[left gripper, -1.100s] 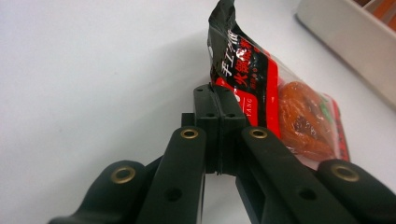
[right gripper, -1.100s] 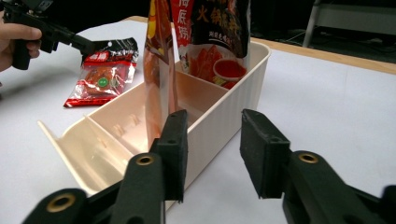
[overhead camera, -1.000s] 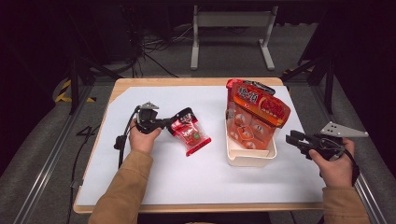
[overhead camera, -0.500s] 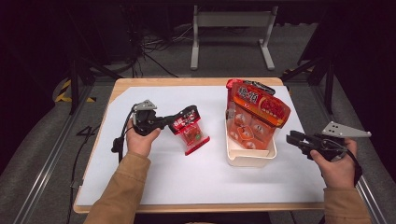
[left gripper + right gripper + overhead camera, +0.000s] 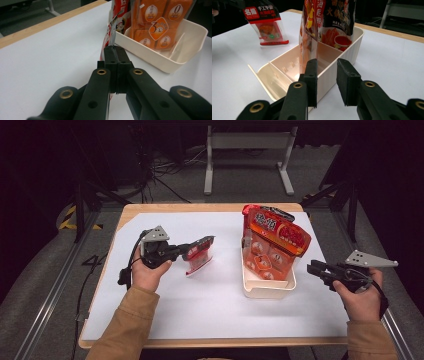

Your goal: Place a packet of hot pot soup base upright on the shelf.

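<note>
The left gripper (image 5: 200, 246) has its fingers clamped on the top edge of a small red sauce packet (image 5: 199, 257), holding it tilted over the white bench (image 5: 210, 315), left of the cream divided bin (image 5: 267, 287). The right gripper (image 5: 314, 269) hovers just right of the bin, fingers apart, gripping nothing, having just narrowed slightly.

A small packet (image 5: 200, 254) is held up left of the bin (image 5: 267, 290), in which large packets (image 5: 274, 240) stand, on the table (image 5: 215, 315).
</note>
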Available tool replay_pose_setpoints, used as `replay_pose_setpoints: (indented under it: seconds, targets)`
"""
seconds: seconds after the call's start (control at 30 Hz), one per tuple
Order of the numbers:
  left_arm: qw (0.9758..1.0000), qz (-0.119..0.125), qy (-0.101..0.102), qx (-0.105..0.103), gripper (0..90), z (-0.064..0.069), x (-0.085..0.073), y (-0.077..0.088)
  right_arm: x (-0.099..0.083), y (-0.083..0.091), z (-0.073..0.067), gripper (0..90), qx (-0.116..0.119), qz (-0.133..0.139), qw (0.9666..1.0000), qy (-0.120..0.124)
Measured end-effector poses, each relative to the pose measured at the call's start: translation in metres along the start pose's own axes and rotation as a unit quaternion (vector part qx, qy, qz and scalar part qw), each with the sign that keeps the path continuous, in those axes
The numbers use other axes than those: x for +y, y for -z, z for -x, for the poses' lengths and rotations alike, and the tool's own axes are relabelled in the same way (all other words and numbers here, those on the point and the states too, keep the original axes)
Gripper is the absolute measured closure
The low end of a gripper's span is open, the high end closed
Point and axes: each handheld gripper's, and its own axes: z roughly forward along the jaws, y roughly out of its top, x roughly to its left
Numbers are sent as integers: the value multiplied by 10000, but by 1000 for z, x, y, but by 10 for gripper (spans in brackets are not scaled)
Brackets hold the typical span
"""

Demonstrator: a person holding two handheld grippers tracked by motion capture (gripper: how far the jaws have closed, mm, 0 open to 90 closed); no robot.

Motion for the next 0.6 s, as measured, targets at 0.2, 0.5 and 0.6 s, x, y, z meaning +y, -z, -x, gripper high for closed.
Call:
replay_pose_setpoints:
  seconds: [0.2, 0.5, 0.6]
  targets:
    - [9996, 15, -213, -159, 900, 10, 11, 10, -2, -1, 2, 698, 6, -26, 10000, -57]
    - [9982, 7, -472, -378, 900, 22, 24, 20, -4, -1, 4, 696, 2, -41, 10000, -80]
    - [9974, 35, -501, -515, 900, 23, 27, 24, -4, -2, 4, 696, 9, -37, 9999, -102]
